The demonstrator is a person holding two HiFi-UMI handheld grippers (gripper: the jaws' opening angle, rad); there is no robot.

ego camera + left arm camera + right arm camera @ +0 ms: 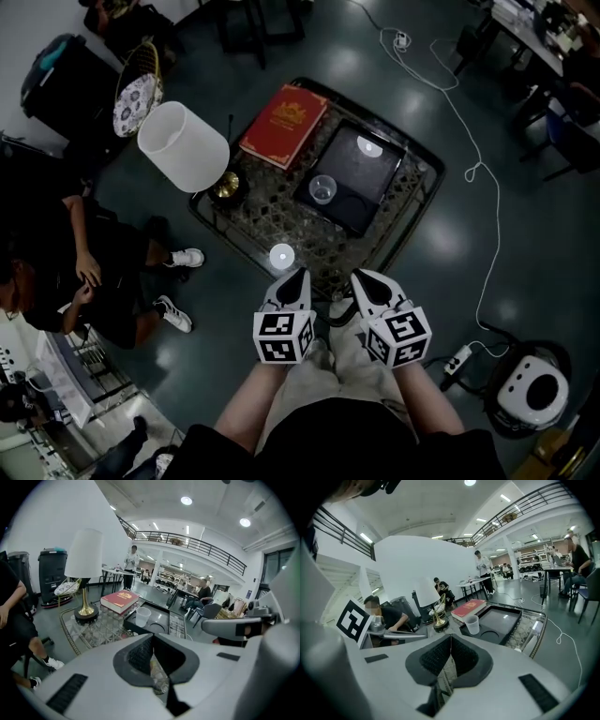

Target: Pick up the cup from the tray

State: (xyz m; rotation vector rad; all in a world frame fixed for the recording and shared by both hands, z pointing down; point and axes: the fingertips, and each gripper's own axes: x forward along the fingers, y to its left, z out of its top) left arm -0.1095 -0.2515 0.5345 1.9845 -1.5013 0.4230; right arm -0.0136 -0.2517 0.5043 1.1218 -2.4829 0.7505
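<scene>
A clear plastic cup [322, 188] stands upright at the near left corner of a black tray [361, 161] on a glass-topped low table [281, 220]. In the left gripper view the cup [142, 616] stands on the tray [161, 620] ahead, and the right gripper view shows the cup [472, 624] on the tray [506, 617] too. Both grippers hover at the table's near edge, well short of the cup. My left gripper [297, 278] is shut with nothing in it. My right gripper [367, 279] is shut and empty as well.
A red book [284, 125] lies left of the tray. A lamp with a white shade [184, 146] and brass base [225, 187] stands at the table's left end. A person [84, 272] sits at the left. A white cable [469, 173] runs over the floor.
</scene>
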